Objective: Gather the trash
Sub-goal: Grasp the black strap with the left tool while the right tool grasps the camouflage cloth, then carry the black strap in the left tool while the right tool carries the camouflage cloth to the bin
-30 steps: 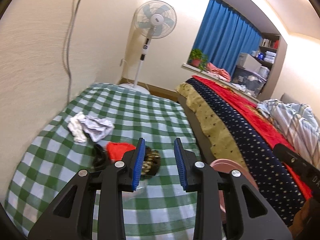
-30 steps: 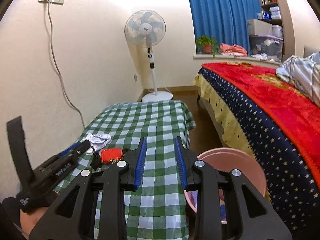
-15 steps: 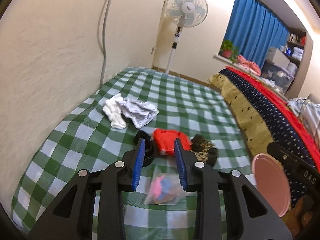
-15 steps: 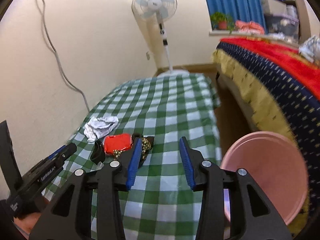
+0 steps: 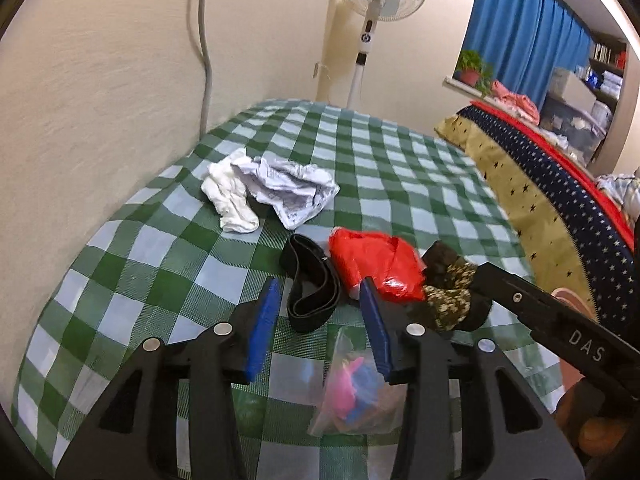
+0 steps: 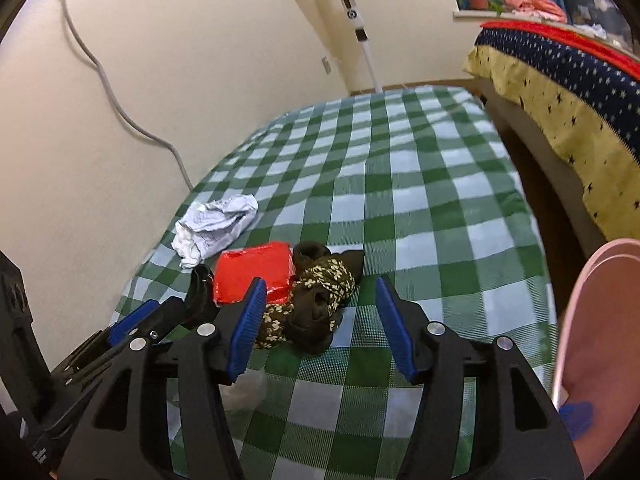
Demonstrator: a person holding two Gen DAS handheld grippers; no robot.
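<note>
Both grippers hover over a bench [image 5: 160,248] covered in green-and-white checked cloth, and neither holds anything. Left gripper [image 5: 318,300]: its jaws have just been opening and stand apart, with a black strap loop [image 5: 310,284] lying on the cloth in the gap beyond the tips, untouched. Right gripper [image 6: 320,296]: its jaws have just been opening too and stand wider, with a dark brown and patterned cloth bundle [image 6: 320,300] between and just beyond them, the pads clear of it.

Taking the one red foil packet [image 5: 376,264] as the landmark, the trash counts like this. The one strap loop lies just left of the packet. The one cloth bundle touches the packet's right side. One crumpled white paper [image 5: 288,192] and one white rag [image 5: 230,196], touching each other, lie beyond the packet towards the wall. One clear plastic bag [image 5: 352,388] with pink and blue bits inside lies nearer than the packet, under the left gripper's right finger. One pink basin [image 6: 600,352] sits well to the right of the packet, off the bench edge.
</note>
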